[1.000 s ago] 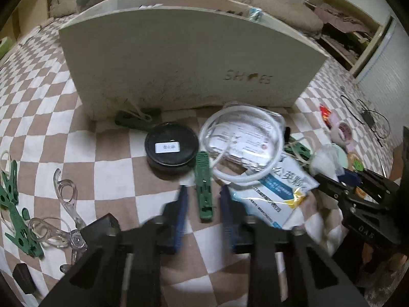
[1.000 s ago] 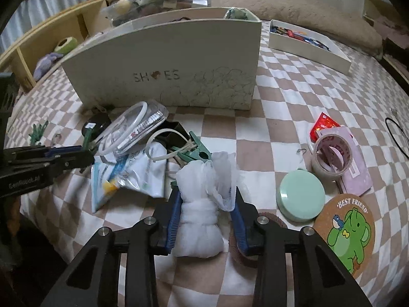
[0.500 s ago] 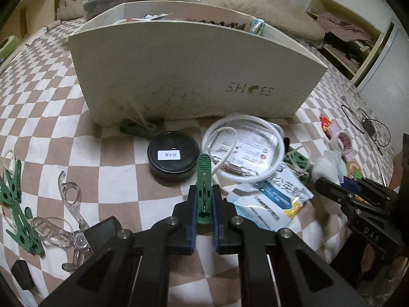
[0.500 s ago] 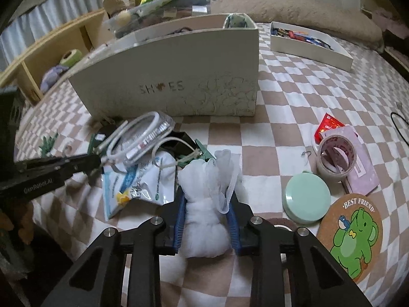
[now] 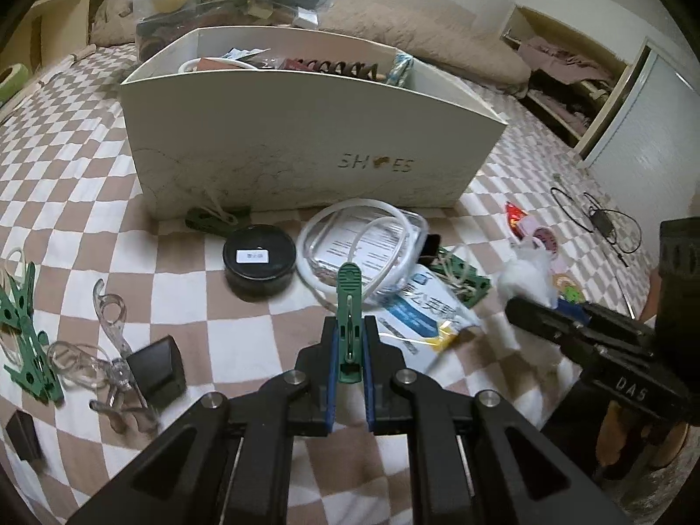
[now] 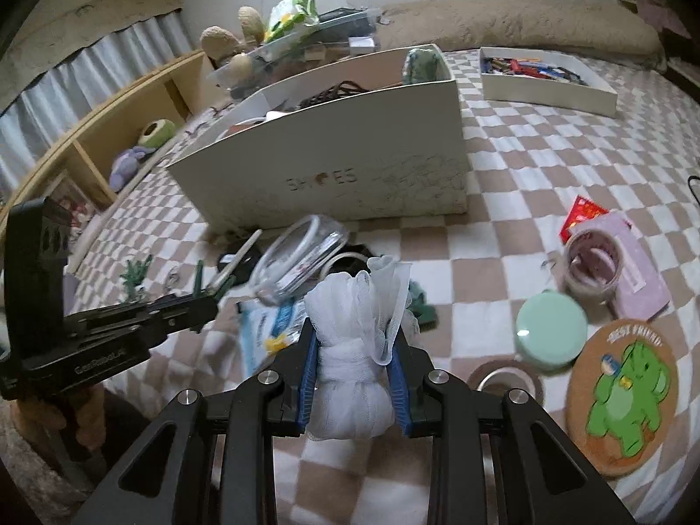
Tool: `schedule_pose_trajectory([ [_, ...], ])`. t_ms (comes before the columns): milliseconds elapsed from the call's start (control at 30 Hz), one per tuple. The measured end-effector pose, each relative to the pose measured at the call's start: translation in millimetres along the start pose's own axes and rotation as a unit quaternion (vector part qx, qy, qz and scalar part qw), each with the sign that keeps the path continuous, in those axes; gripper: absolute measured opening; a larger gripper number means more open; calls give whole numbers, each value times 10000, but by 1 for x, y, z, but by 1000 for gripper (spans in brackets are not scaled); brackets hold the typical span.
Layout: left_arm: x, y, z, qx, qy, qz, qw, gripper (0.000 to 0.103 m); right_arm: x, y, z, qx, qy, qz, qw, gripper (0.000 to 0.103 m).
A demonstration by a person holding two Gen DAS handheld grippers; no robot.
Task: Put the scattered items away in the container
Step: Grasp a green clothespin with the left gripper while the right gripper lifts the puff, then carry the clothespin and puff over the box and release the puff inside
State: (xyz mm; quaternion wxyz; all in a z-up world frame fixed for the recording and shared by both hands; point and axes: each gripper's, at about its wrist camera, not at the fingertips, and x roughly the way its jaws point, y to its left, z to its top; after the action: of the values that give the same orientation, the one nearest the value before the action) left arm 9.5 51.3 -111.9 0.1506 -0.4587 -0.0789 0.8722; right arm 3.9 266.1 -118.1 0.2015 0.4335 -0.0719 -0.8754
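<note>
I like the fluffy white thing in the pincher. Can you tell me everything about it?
The white mesh bundle looks like soft, see-through netting, bunched and tied into a fat lump with a ruffled loose end on top. It stands upright between the blue pads of the right gripper, which is shut on it, squeezing its middle. It is in front of the white shoe box.

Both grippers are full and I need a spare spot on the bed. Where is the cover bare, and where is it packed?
Bare checkered cover lies right of the white box, between it and the shallow tray; also left of the black tin, toward the clear scissors. Packed: directly before the box, around the tube coil, and around the tape roll and elephant coaster.
</note>
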Motion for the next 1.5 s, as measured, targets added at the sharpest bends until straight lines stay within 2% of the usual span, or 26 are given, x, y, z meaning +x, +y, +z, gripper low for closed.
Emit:
schedule_pose_trajectory([
  [300, -10, -9, -8, 33, -55, -164, 9998, 10, -1, 12, -8, -84, 65, 180, 9998, 30],
  [500, -24, -10, -1, 31, -224, -286, 9993, 10, -9, 15, 2, -31, -116, 301, 9995, 30],
  [800, -49, -3, 38, -44, -740, -219, 9970, 10, -29, 13, 41, 21, -663, 293, 9974, 30],
  [1167, -80, 9, 111, 1, -1493, -43, 9888, 10, -56, 21, 110, -262, -1399, 375, 9891, 30],
  [1500, -89, 20, 157, -32, -1782, 13, 9840, 10, -59, 20, 149, -413, -1612, 478, 9849, 30],
])
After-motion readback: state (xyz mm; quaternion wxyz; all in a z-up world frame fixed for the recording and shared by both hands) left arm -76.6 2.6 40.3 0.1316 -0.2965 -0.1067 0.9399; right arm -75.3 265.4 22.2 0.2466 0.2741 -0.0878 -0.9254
